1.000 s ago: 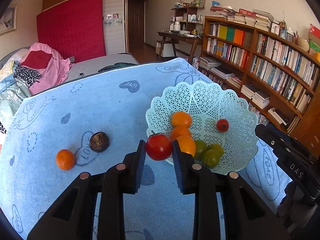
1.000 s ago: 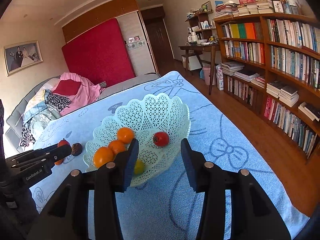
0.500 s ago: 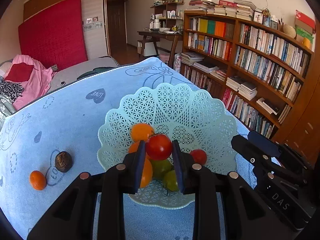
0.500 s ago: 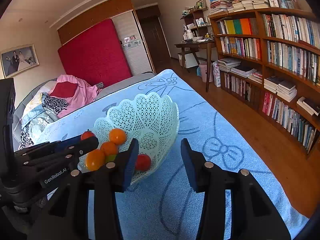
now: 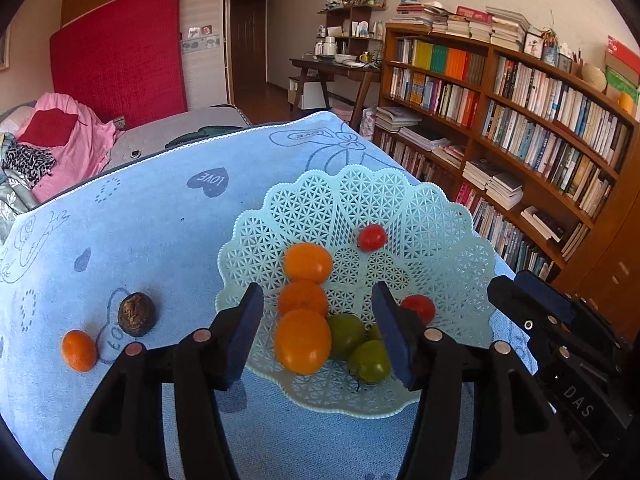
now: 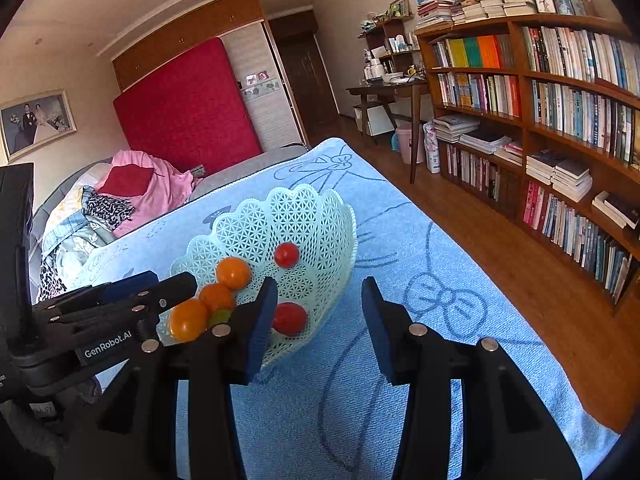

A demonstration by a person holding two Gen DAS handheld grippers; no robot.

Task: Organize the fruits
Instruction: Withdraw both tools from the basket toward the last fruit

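A pale green lattice basket (image 5: 436,216) (image 6: 320,216) sits on the blue cloth. It holds three oranges (image 5: 303,340), green tomatoes (image 5: 370,360) and two red tomatoes (image 5: 372,237) (image 5: 418,308). My left gripper (image 5: 316,292) hovers over the basket's near side. Its jaws are opening and nothing is between them. Its black tip (image 6: 176,284) shows in the right wrist view. My right gripper (image 6: 320,292) (image 5: 504,284) stands open at the basket's right rim, gripping nothing. An orange (image 5: 79,350) and a dark brown fruit (image 5: 137,314) lie on the cloth to the left.
The blue cloth (image 5: 160,220) covers a bed-height surface, and its right edge (image 6: 520,320) drops to a wooden floor. A bookshelf (image 5: 520,120) lines the right wall. Pink and patterned bedding (image 5: 60,148) is heaped at the far left.
My left gripper carried a red tomato from the cloth to over the basket, then opened and let it go. That tomato now lies in the basket. The right gripper kept still.
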